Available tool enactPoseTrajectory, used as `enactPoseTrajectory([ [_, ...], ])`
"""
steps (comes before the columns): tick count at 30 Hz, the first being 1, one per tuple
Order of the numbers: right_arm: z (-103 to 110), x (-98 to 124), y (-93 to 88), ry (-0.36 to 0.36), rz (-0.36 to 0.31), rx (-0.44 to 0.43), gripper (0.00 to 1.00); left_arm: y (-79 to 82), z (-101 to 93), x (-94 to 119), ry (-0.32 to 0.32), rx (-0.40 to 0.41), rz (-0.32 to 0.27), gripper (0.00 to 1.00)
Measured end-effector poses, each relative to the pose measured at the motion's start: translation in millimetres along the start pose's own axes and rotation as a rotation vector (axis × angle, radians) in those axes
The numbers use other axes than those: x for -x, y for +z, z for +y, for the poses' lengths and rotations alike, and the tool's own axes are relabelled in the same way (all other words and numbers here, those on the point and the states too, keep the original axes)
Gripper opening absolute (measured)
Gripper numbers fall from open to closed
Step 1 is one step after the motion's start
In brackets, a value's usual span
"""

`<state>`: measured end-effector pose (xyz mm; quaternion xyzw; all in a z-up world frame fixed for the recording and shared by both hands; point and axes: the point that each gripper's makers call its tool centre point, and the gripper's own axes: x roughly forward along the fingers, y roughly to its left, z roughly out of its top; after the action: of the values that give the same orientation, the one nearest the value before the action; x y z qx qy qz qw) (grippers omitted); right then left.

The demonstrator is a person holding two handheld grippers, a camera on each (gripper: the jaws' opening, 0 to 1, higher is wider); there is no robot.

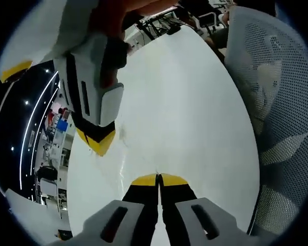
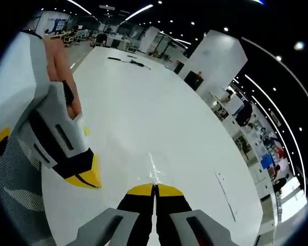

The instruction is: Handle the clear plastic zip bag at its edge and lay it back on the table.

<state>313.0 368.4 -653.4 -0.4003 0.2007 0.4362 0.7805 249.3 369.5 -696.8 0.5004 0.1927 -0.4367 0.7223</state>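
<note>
Both the left gripper (image 1: pixel 158 178) and right gripper (image 2: pixel 154 187) have jaws closed, pinching a barely visible clear plastic zip bag (image 2: pixel 153 166) above the white table (image 1: pixel 195 118). Uneven release could crumple it.

Clear zip bag (image 2: pixel 153 166) — flat on table (image 2: pixel 143 102)

The left gripper (image 1: pixel 158 180) has two black jaws capped with yellow tips, set in pale grey housings that each carry a dark oblong slot. The right gripper (image 2: pixel 155 190) is built the same: black jaws, yellow tips, grey slotted shells. Seen from outside, each gripper body is a white and grey casing with black panels, ending in a black wedge edged in yellow.
</note>
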Motion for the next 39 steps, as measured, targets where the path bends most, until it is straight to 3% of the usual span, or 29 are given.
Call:
enactPoseTrajectory([
  [18,-13,10,7.2,-0.063,-0.029,-0.02,0.0,-2.8,-17.2,-5,-0.031,0.03,0.006,0.0],
  [39,-13,5,10.3,-0.058,-0.033,-0.01,0.0,-5.7,-25.7,-5,-0.05,0.057,0.012,0.0],
])
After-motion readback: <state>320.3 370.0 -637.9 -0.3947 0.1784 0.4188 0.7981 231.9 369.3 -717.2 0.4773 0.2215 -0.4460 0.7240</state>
